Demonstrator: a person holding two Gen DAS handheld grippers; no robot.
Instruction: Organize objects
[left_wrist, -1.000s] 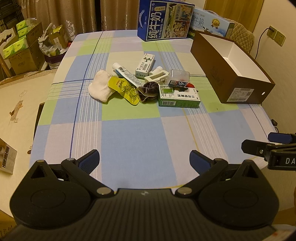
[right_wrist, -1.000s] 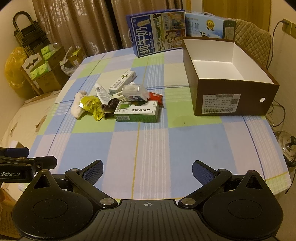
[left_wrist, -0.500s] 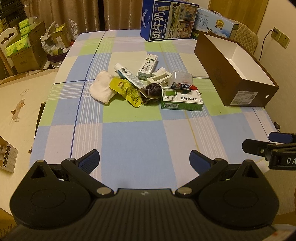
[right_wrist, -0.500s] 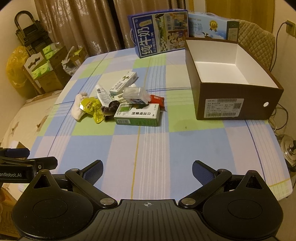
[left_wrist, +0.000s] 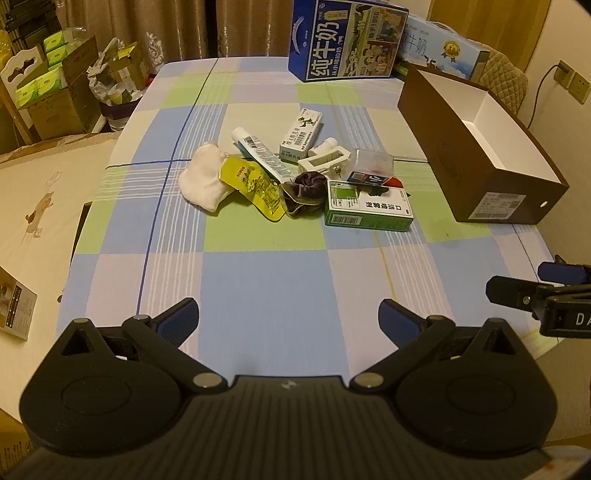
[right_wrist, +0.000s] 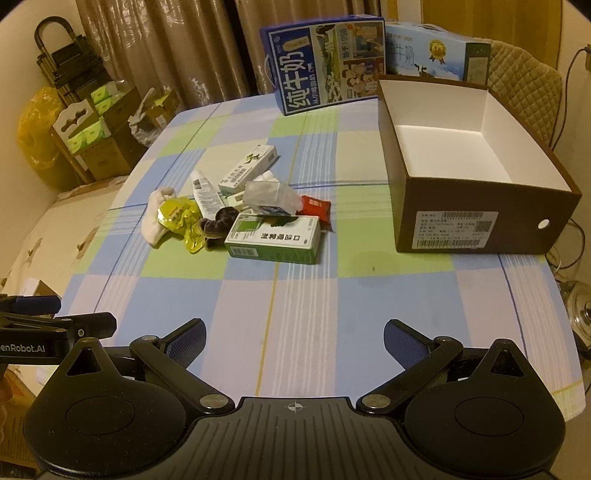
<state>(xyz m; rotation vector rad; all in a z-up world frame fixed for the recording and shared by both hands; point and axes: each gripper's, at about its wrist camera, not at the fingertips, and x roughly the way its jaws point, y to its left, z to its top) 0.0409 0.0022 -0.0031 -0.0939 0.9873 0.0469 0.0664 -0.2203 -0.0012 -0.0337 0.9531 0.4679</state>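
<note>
Clutter pile (left_wrist: 295, 184) lies well ahead of both claws — left claw (left_wrist: 288, 321), right claw (right_wrist: 294, 338) — each spread apart, empty.

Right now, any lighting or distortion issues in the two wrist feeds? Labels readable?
Left wrist view: dim warm yellow cast, strong fisheye bending the tablecloth edges, dark corners; large print on the green box is legible, barcode text is not. Right wrist view: same cast and curvature; the brown box interior is bright but not blown out, its label is soft.
</note>
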